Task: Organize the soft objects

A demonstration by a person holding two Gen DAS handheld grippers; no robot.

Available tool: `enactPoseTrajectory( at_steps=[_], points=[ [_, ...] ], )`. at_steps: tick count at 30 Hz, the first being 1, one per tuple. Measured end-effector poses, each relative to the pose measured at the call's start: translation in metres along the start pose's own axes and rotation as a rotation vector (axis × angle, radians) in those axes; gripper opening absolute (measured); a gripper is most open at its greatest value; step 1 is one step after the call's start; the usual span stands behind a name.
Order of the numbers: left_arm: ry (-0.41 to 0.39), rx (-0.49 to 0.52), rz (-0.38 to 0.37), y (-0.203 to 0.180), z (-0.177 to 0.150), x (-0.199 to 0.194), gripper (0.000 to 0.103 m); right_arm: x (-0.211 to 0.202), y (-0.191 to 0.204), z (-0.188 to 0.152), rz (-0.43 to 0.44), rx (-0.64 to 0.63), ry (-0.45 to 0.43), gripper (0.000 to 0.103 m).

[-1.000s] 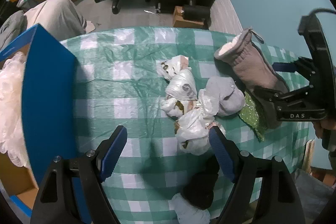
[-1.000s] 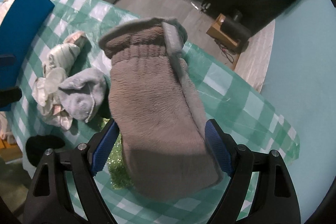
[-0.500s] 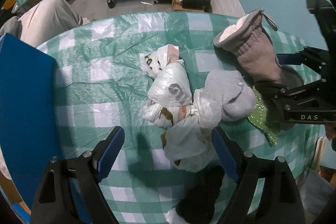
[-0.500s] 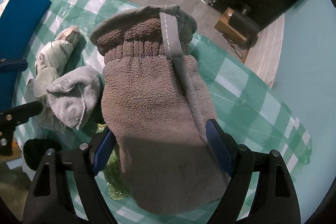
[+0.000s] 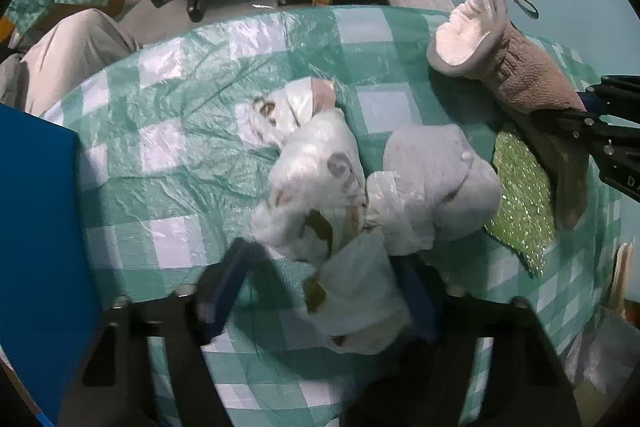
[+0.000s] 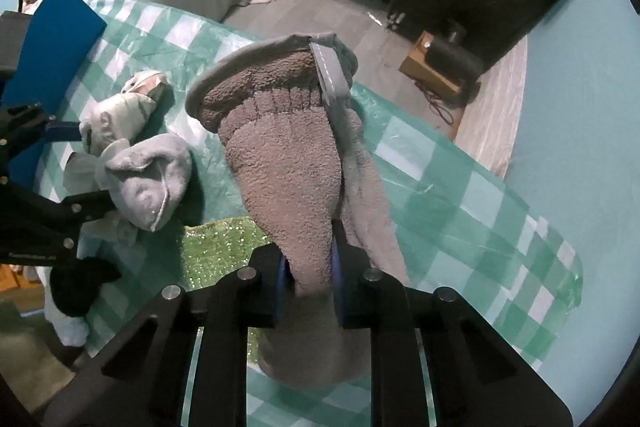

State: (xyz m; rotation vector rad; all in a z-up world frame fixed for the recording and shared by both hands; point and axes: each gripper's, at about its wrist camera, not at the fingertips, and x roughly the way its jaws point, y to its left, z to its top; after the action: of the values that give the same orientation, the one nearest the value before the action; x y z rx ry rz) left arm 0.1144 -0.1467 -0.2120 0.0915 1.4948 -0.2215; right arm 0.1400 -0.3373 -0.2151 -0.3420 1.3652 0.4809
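The right gripper [image 6: 307, 277] is pinched tight on the mitten [image 6: 292, 163], a brown fleece one with a grey cuff and hanging loop. The grip sits low on the body, well below the cuff, and the fleece bunches to a narrow waist between the jaws while the cuff end stands up and away, over the far right part of the table [image 6: 460, 195]. In the left view the mitten [image 5: 520, 75] shows its white lining at the open cuff.

The left gripper [image 5: 320, 287] is blurred, its fingers on either side of the near end of the bag bundle [image 5: 316, 187], a cluster of thin white plastic bags in the middle of the table. The jaws look part-way in, but I cannot tell whether they press the plastic yet. Just right of the bundle, touching it, lies a grey sock [image 5: 440, 179]; past that, a green glitter cloth [image 5: 520, 195] lies flat under the mitten. A blue box [image 5: 36, 227] stands at the left edge, likely where things go. A black sock [image 6: 80, 287] sits at the near edge.

Everything here is light and limp. The mitten is thick and grippy, so a mid-body pinch should hold, though the unsupported ends will flop. The bags are slick and crushable, and loosely joined; taking them at a knot or dense fold seems safer than at a loose flap, which could slide free or leave pieces behind.
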Motion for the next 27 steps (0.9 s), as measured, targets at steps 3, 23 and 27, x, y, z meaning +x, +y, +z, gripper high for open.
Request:
enactPoseTrajectory(
  at_steps=[3,23,27],
  points=[
    [-0.011,0.021,0.007,0.000,-0.007,-0.002,0.043,0.000,0.001,-0.003,0.005,0.007,0.002,0.016],
    [-0.095,0.049,0.036,0.020,-0.038,-0.044,0.020,-0.051,0.014,-0.021,0.018,0.066,-0.090,0.015],
    [-0.125,0.060,0.037,0.023,-0.045,-0.057,0.020,-0.062,0.021,-0.023,0.034,0.071,-0.106,0.015]
  ],
)
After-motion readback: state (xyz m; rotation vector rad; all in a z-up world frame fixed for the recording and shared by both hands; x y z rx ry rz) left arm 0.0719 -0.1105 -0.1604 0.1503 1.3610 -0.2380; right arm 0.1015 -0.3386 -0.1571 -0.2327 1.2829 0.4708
